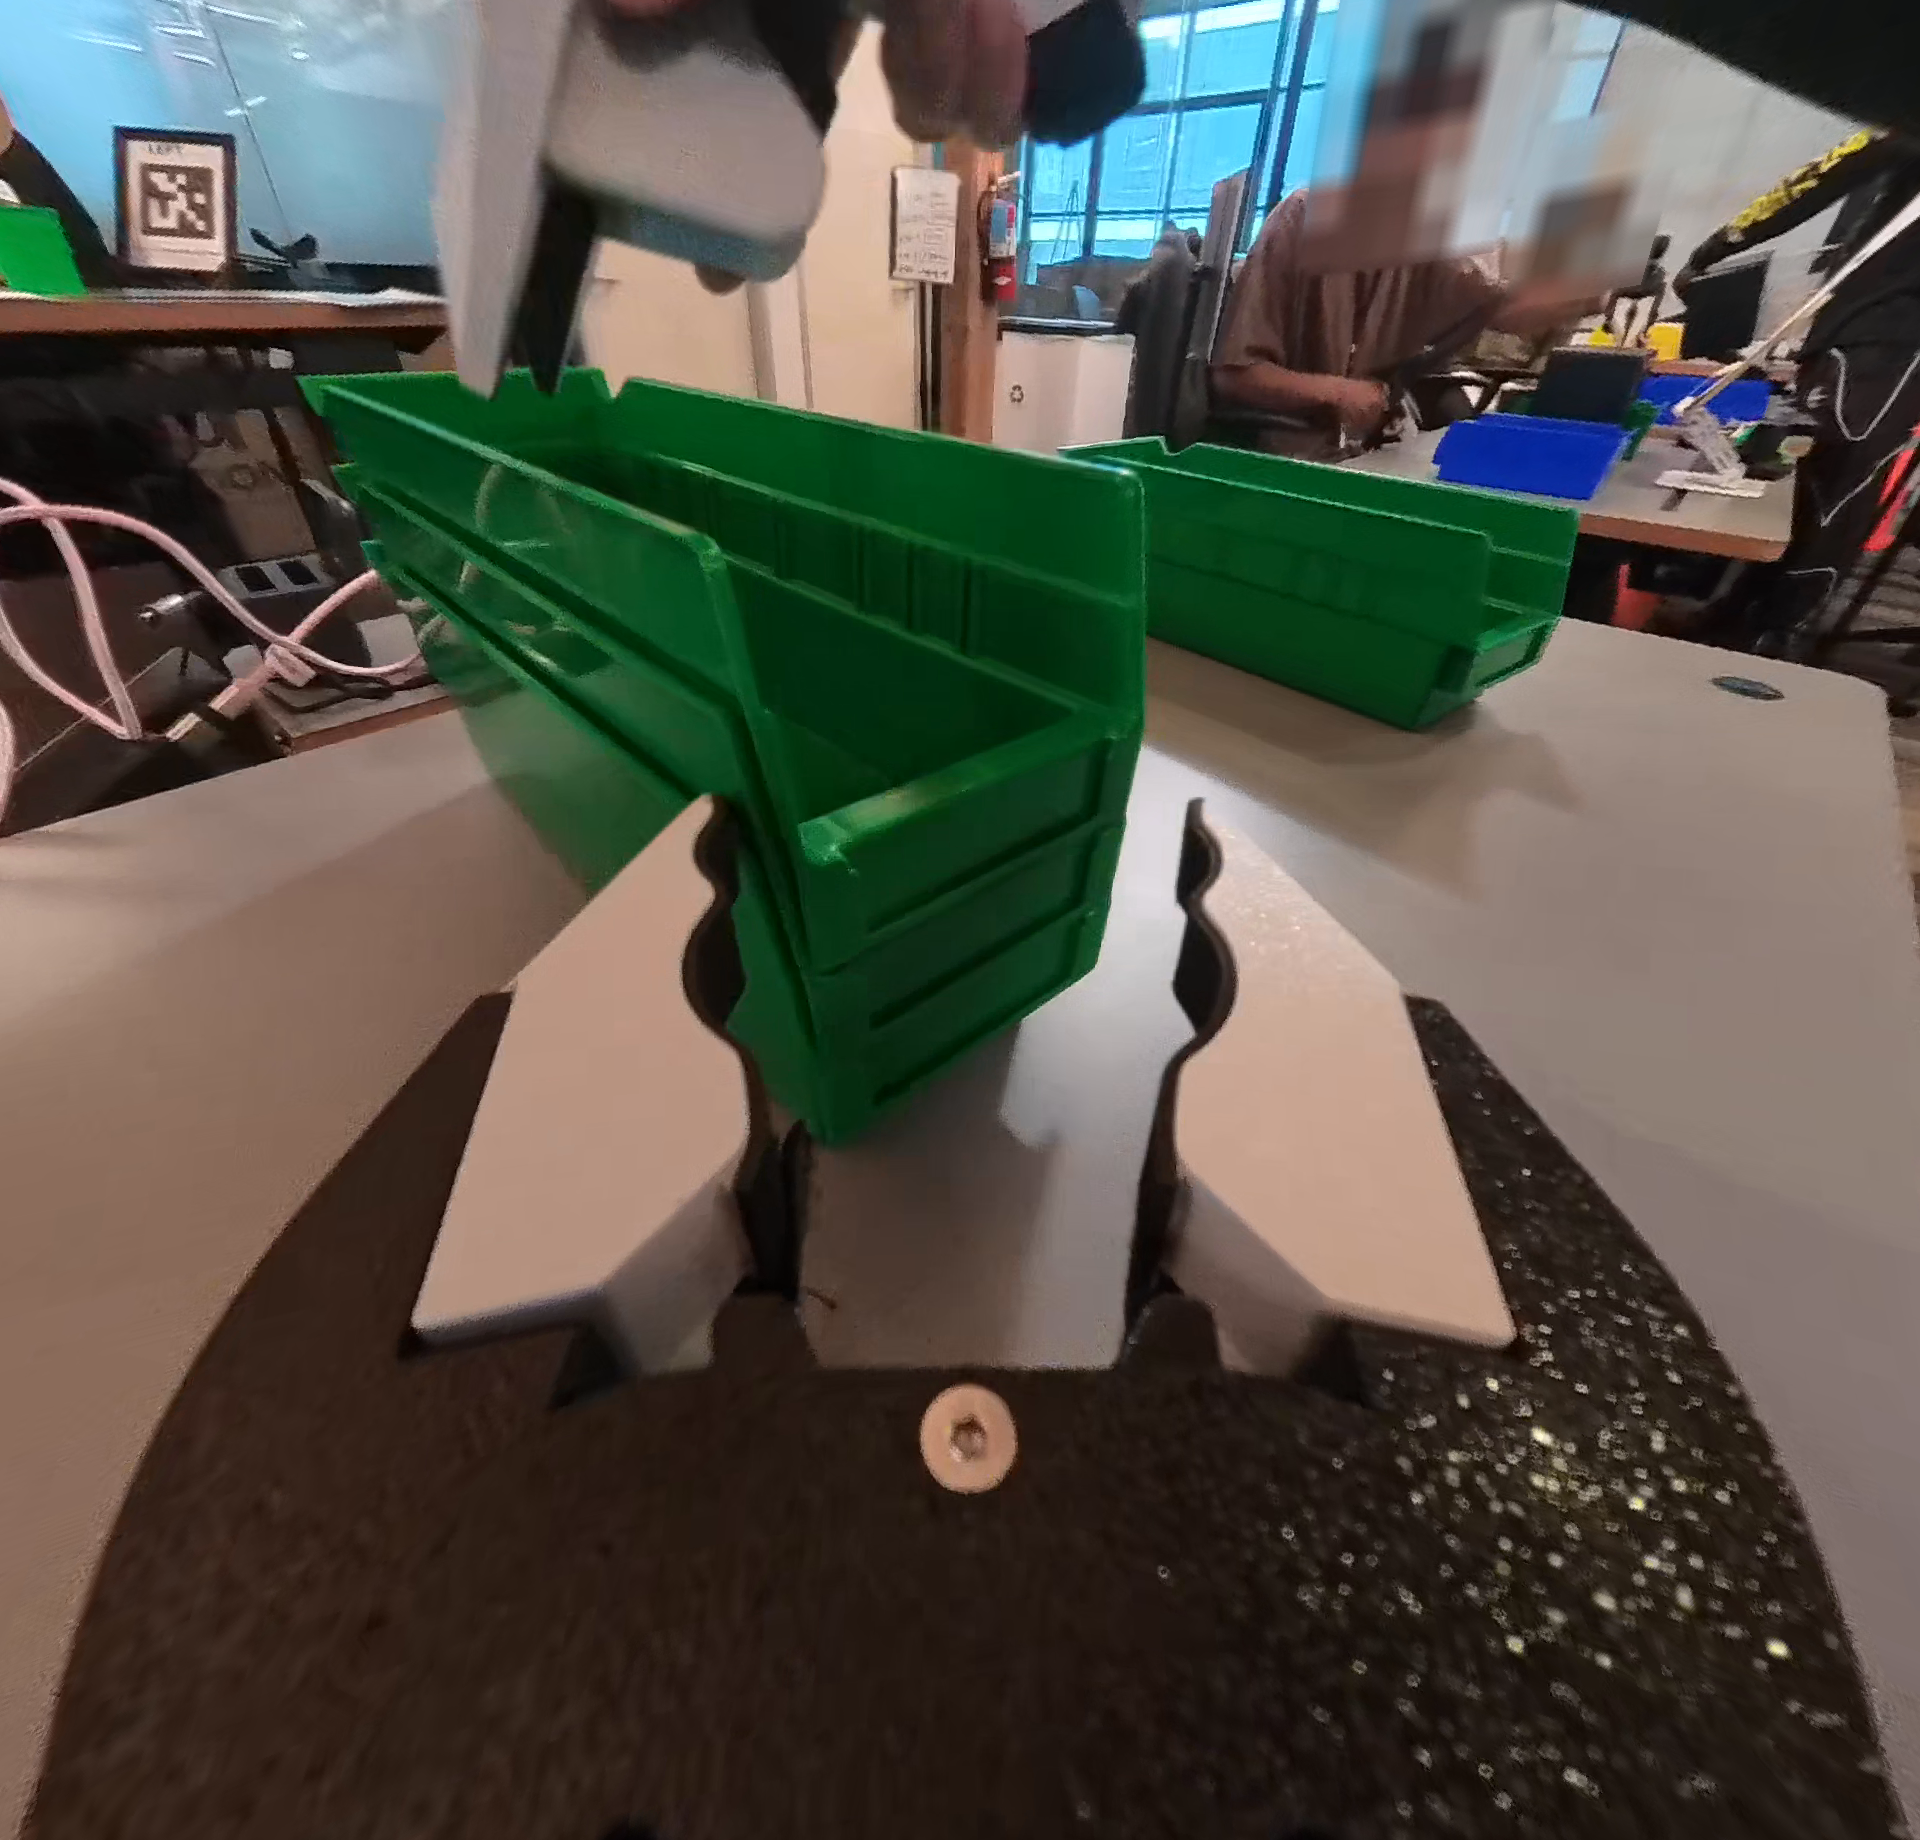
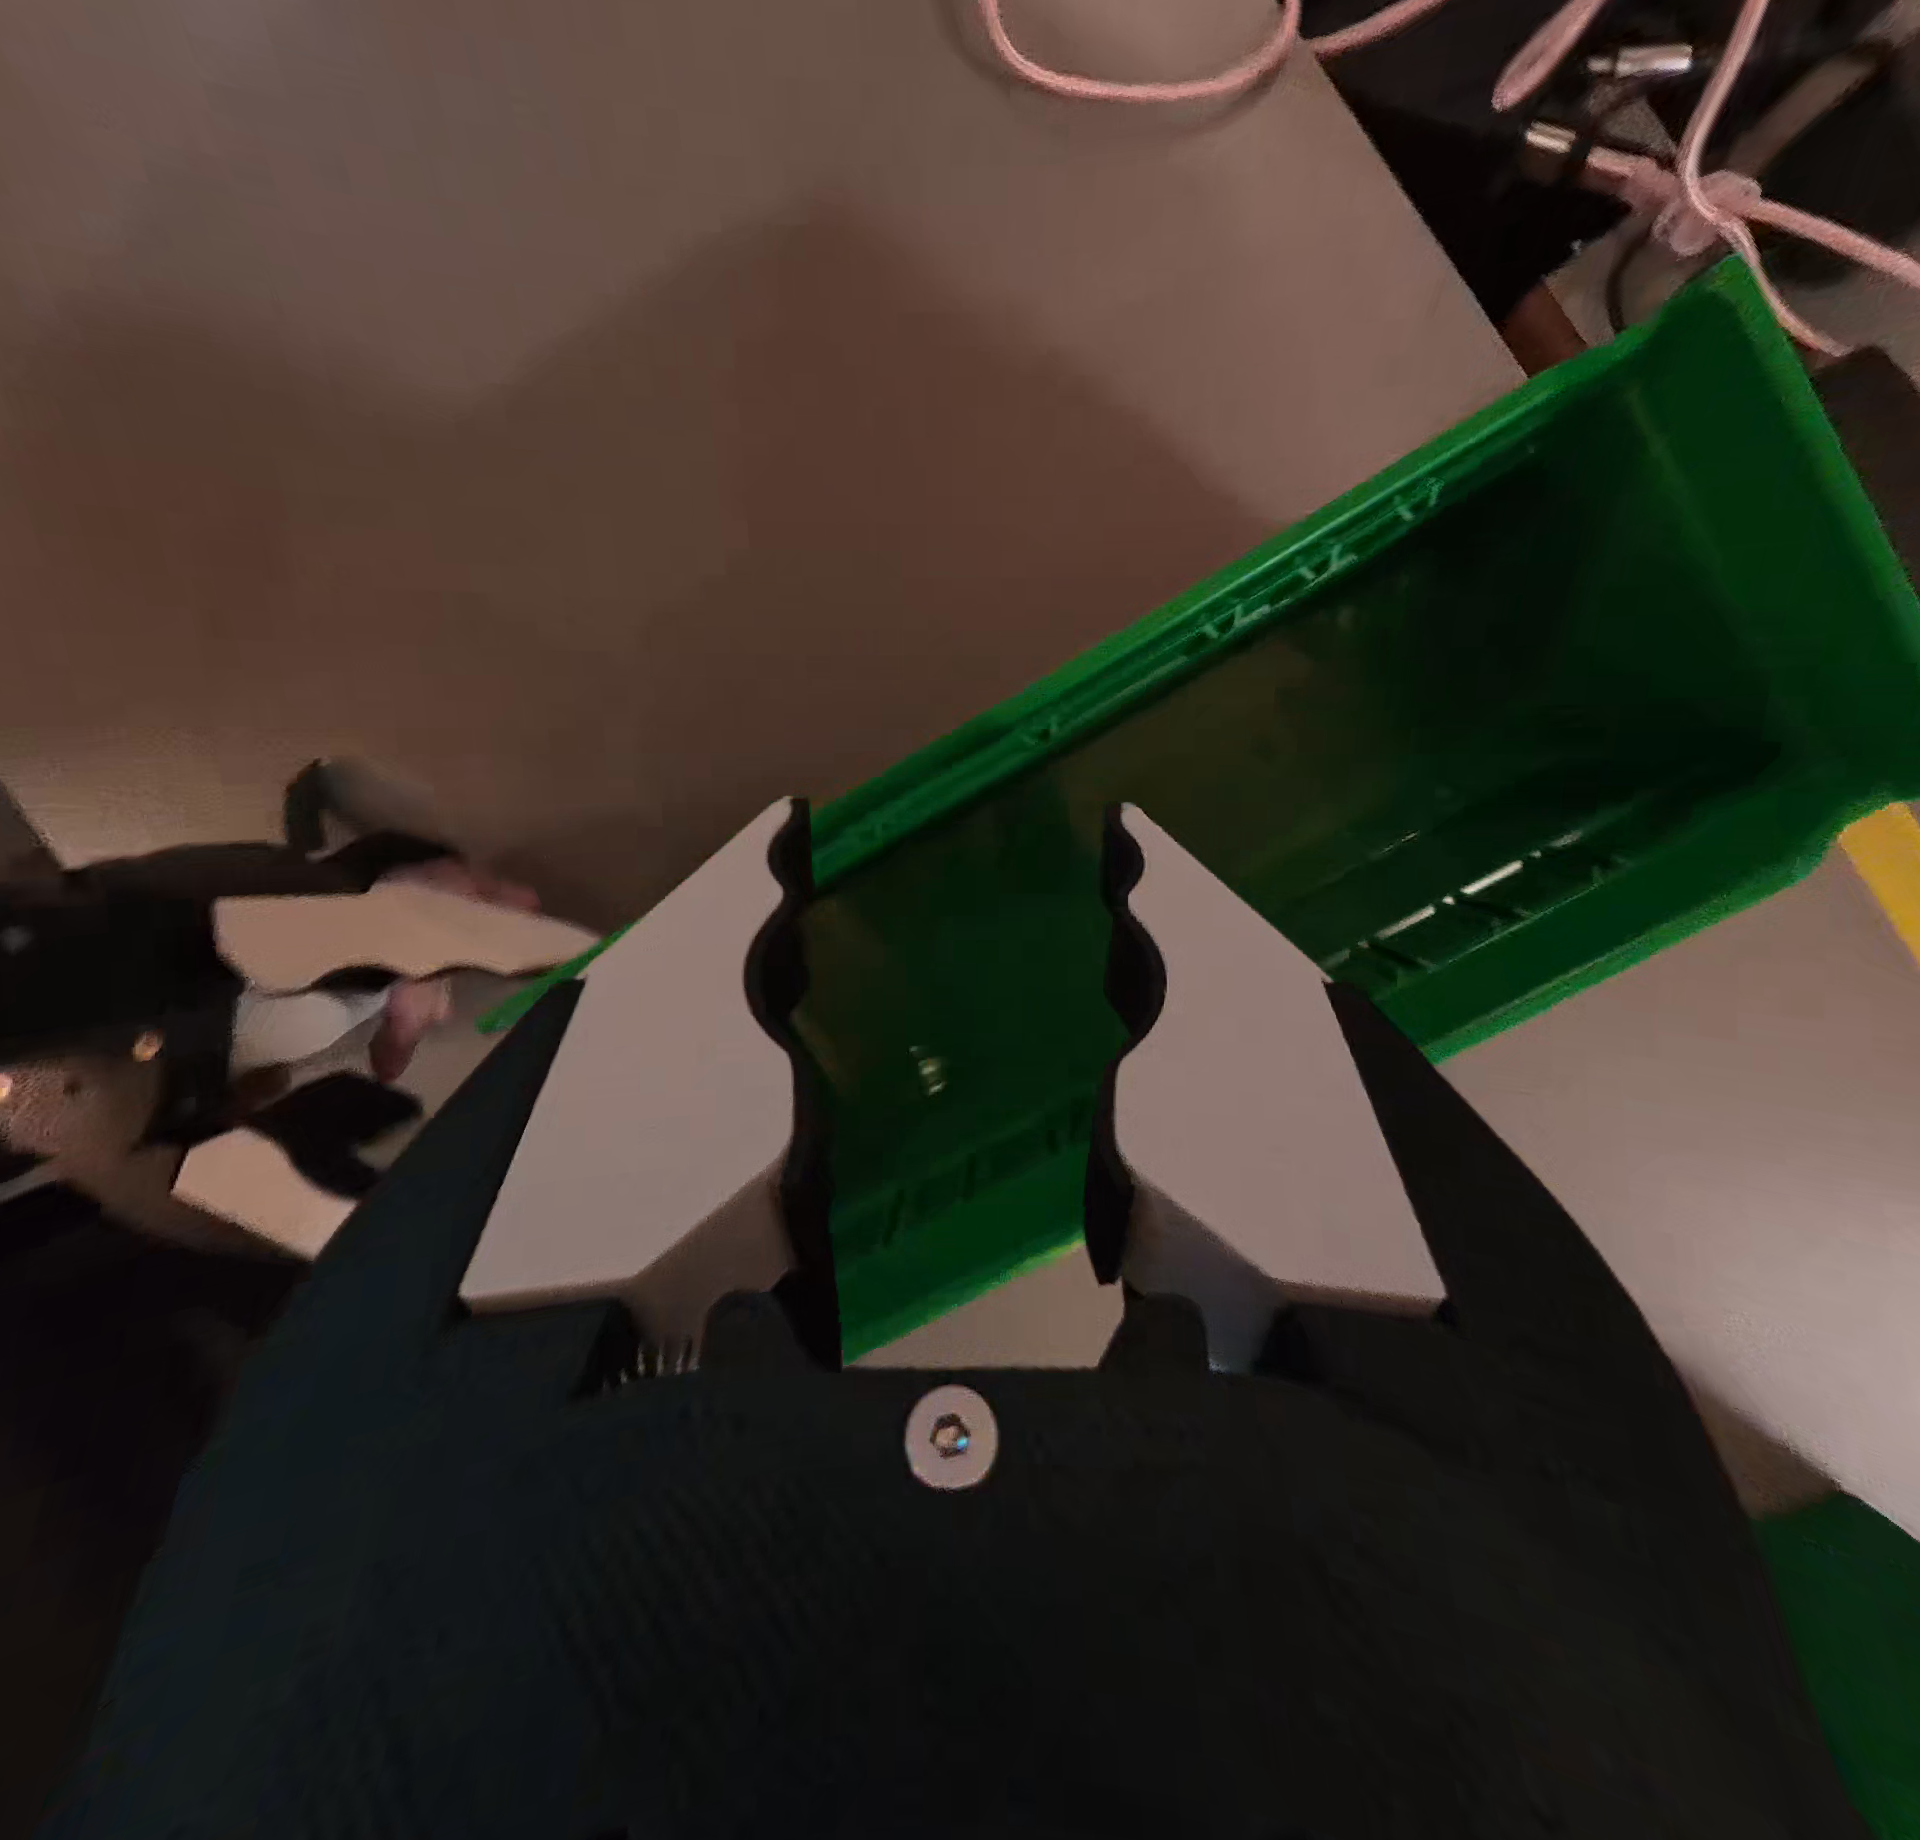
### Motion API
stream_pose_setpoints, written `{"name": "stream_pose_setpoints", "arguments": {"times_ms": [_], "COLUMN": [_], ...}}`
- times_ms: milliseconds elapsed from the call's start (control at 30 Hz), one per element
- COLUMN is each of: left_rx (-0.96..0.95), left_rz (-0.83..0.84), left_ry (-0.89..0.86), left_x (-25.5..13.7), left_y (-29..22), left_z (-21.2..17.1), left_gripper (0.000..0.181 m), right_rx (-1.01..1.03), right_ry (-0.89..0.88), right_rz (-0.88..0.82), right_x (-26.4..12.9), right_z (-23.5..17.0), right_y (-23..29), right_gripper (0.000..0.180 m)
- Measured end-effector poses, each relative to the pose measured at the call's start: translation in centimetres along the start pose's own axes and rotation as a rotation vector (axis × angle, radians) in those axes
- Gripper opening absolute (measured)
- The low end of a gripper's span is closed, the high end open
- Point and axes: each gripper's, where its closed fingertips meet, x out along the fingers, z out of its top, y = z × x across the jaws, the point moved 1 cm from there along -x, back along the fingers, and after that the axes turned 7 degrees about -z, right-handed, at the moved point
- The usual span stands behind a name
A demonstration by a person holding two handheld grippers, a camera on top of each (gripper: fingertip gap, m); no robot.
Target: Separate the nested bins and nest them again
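Left hand-held gripper [image 1: 951, 969] sits low on the desk [image 1: 1455, 855], jaws spread, facing the stack [image 1: 935, 751] of nested green bins at 12 o'clock. Right hand-held gripper [image 2: 956, 1042] hangs above the stack's far end, jaws apart. A spare bin [image 1: 1351, 564] sits at 2 o'clock. All look empty.

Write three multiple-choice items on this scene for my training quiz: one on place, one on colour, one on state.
1. Where does the lone green plastic bin sit relative to the nested stack of green plastic bins?
A left
B right
C on top

2. Colour of the bins on the far desk?
A blue
B red
C yellow

3. The left tool is:
A shut on a wall
B open
C out of view

Answers: 1 B, it stands apart on the grey table; 2 A, blue shows there; 3 B, a wide gap separates its fingers.
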Motion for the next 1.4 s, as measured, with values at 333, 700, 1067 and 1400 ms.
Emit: {"name": "stream_pose_setpoints", "arguments": {"times_ms": [333,700,1067,1400], "left_rx": [0.423,0.599,0.3,-0.261], "left_rz": [0.022,0.004,0.077,0.155], "left_ry": [0.027,-0.021,-0.09,0.355], "left_x": [0.9,0.6,0.8,4.0], "left_y": [-0.3,1.8,3.6,10.3], "left_z": [3.3,3.9,7.0,7.6], "left_gripper": [0.069,0.064,0.051,0.074], "right_rx": [-0.04,0.032,0.019,0.17], "right_ry": [0.179,0.291,0.265,0.2], "right_rz": [-0.18,-0.224,-0.275,-0.358], "right_x": [1.7,2.5,2.0,-2.5], "right_z": [-1.2,-1.7,-1.1,-4.8], "right_y": [-1.4,-1.6,-1.9,-9.5], "right_gripper": [0.016,0.015,0.009,0.041]}}
